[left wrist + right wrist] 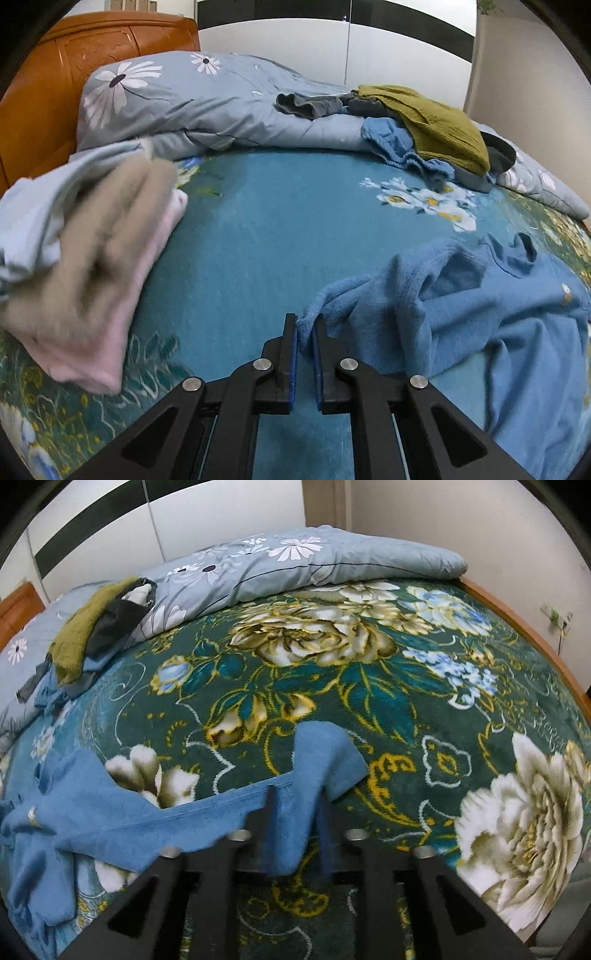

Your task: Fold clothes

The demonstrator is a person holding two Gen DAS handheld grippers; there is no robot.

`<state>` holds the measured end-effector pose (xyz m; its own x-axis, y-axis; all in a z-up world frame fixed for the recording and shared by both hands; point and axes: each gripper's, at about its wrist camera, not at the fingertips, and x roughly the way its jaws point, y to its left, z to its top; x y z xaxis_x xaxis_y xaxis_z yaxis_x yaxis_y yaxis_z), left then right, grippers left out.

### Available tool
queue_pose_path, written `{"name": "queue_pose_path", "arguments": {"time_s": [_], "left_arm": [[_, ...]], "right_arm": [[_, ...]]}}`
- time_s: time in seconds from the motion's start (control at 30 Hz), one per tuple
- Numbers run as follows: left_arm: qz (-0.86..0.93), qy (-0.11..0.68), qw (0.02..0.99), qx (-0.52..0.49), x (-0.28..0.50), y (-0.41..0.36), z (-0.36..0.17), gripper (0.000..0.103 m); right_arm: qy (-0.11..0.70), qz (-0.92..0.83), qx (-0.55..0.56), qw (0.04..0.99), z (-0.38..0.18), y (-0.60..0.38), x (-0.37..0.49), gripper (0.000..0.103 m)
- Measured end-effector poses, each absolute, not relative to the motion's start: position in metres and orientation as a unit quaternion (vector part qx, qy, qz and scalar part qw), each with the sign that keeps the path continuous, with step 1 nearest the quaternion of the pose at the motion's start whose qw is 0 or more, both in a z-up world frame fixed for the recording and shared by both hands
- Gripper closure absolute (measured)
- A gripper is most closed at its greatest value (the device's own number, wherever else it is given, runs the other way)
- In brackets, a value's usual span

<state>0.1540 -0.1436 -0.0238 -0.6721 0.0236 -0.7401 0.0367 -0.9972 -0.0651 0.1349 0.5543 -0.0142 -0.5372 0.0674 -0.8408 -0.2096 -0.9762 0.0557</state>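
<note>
A light blue fleecy garment lies crumpled on the floral bed blanket. My left gripper is shut on a corner of its edge, low over the blanket. In the right wrist view the same blue garment stretches to the left. Another part of it is pinched in my right gripper, and a flap drapes over and beyond the fingers. The cloth runs taut along one hem between the two grips and is bunched elsewhere.
A blurred stack of folded clothes, light blue, beige and pink, sits at the left. A pile of olive, grey and blue clothes rests on the daisy-print duvet. An orange headboard and the bed's wooden edge bound the bed.
</note>
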Motion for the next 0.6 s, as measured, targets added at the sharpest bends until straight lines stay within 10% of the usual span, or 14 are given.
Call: {"name": "queue_pose_path", "arguments": {"time_s": [0.17,0.33,0.6], "left_arm": [[-0.921,0.05,-0.005,0.386,0.168,-0.149,-0.005,0.051],[-0.928,0.043,-0.043,0.368,0.163,-0.131,0.018,0.041],[-0.895,0.018,-0.164,0.415,0.076,-0.029,0.007,0.038]], "right_arm": [[0.049,0.879,-0.464,0.092,-0.002,0.556,0.136,0.063],[0.044,0.9,-0.421,0.109,0.023,0.543,0.128,0.062],[0.041,0.868,-0.48,-0.125,-0.017,0.402,0.058,0.062]]}}
